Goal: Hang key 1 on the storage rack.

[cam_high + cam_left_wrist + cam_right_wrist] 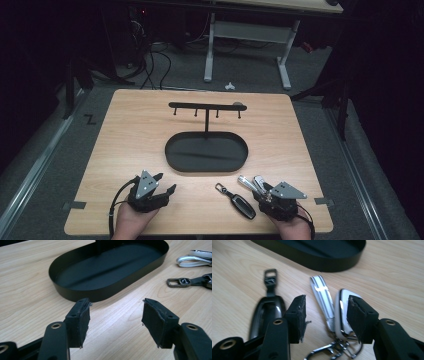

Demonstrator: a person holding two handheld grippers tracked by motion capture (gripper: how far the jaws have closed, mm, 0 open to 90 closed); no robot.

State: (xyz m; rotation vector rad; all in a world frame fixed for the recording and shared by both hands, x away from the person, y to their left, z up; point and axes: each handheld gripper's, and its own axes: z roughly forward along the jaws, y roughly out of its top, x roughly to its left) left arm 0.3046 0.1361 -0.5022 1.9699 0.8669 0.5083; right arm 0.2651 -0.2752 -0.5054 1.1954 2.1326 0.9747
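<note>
A silver key fob (pixel 258 182) with a grey striped strap (pixel 321 295) and key ring lies near the table's front right. My right gripper (pixel 260 192) is open and low over it; in the right gripper view the gripper (pixel 325 312) has the strap and fob (pixel 342 312) between its jaws, the right pad against the fob's edge. A black key fob (pixel 243 205) with a metal clasp (pixel 270 277) lies just left of it. My left gripper (pixel 166 182) stands open and empty at front left, and in the left gripper view this gripper (pixel 115 312) points at the black oval tray (pixel 100 293).
The black oval tray (pixel 172 162) sits mid-table with a post carrying a T-shaped hook rack (pixel 206 106) behind it. Bare wood lies around both grippers. Beyond the table are a white desk frame (pixel 210 55) and floor cables.
</note>
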